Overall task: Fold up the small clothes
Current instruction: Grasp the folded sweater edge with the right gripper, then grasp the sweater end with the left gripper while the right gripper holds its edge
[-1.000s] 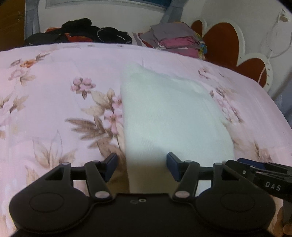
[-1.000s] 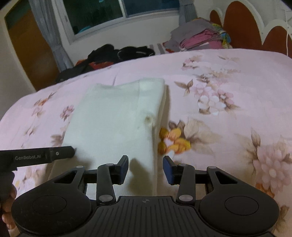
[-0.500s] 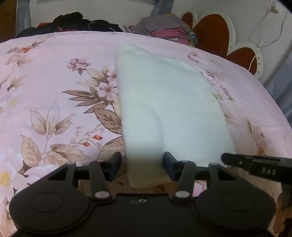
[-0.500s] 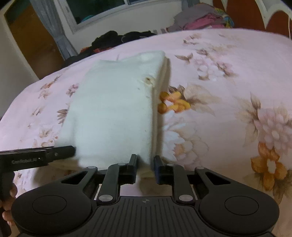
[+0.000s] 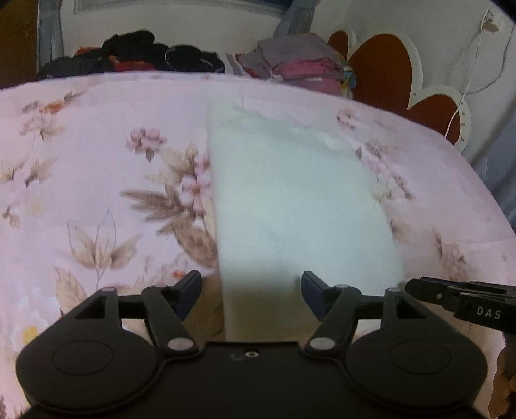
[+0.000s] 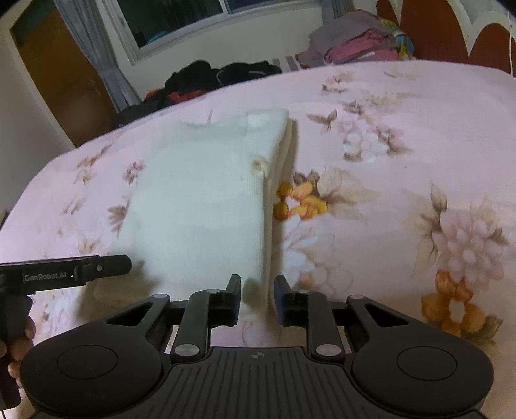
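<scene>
A white knit garment (image 5: 290,199) lies folded into a long strip on the pink floral bedsheet (image 5: 96,167). My left gripper (image 5: 251,291) is open, its fingers on either side of the strip's near left corner. In the right wrist view the garment (image 6: 206,206) shows a small brown spot near its right fold. My right gripper (image 6: 257,296) is open with a narrow gap, its fingers straddling the near right corner of the garment. Each gripper's tip shows at the edge of the other's view.
A stack of folded clothes (image 5: 303,69) sits at the far edge of the bed by the heart-shaped headboard (image 5: 387,71). A heap of dark clothes (image 5: 135,58) lies at the far left. A window (image 6: 180,16) and door (image 6: 54,74) stand behind.
The right gripper's jaws, nearly shut on the corner half a second ago, have parted again. The left gripper has opened wider and shifted slightly over the near edge.
</scene>
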Demonstrator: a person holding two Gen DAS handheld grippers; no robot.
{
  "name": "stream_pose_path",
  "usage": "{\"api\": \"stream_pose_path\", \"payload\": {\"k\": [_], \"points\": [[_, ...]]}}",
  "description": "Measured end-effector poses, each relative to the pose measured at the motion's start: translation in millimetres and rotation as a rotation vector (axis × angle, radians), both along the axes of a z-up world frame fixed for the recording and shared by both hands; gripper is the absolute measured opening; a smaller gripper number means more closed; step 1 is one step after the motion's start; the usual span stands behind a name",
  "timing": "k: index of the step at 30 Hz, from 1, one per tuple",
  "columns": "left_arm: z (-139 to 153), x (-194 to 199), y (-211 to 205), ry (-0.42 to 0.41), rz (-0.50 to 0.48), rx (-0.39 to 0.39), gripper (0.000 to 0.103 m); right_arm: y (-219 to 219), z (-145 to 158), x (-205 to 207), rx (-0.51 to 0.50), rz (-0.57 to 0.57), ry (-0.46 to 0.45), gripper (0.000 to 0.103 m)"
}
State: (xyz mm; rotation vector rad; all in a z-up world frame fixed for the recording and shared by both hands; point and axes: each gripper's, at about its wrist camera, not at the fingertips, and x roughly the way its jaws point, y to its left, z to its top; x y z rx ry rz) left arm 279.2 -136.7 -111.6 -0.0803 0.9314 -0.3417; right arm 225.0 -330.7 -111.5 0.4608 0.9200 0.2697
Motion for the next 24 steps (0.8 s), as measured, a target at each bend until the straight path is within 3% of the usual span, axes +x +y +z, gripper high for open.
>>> {"api": "stream_pose_path", "payload": {"k": [1, 3, 11, 18, 22, 24], "points": [[4.0, 2.2, -1.0, -0.011, 0.002, -0.003, 0.069, -1.5, 2.6, 2.6, -0.001, -0.007, -0.009, 0.04], [10.3, 7.9, -3.6, -0.028, 0.007, -0.001, 0.069, -4.3, 7.7, 7.8, -0.004, -0.023, -0.033, 0.053], [23.7, 40.8, -9.1, -0.055, 0.04, -0.024, 0.07, -9.8, 22.8, 42.8, -0.005, -0.045, -0.089, 0.053], [11.3, 69.8, -11.3, -0.051, 0.08, -0.03, 0.067, -2.1, 20.2, 78.9, -0.023, -0.073, -0.119, 0.052], [-6.6, 82.7, -9.3, -0.024, 0.085, -0.015, 0.056, 2.0, 4.6, 98.0, -0.021, -0.066, -0.085, 0.039], [-14.5, 85.0, -4.7, -0.01, 0.093, -0.037, 0.058, 1.9, -3.6, 103.2, 0.008, -0.062, -0.06, 0.033]]}}
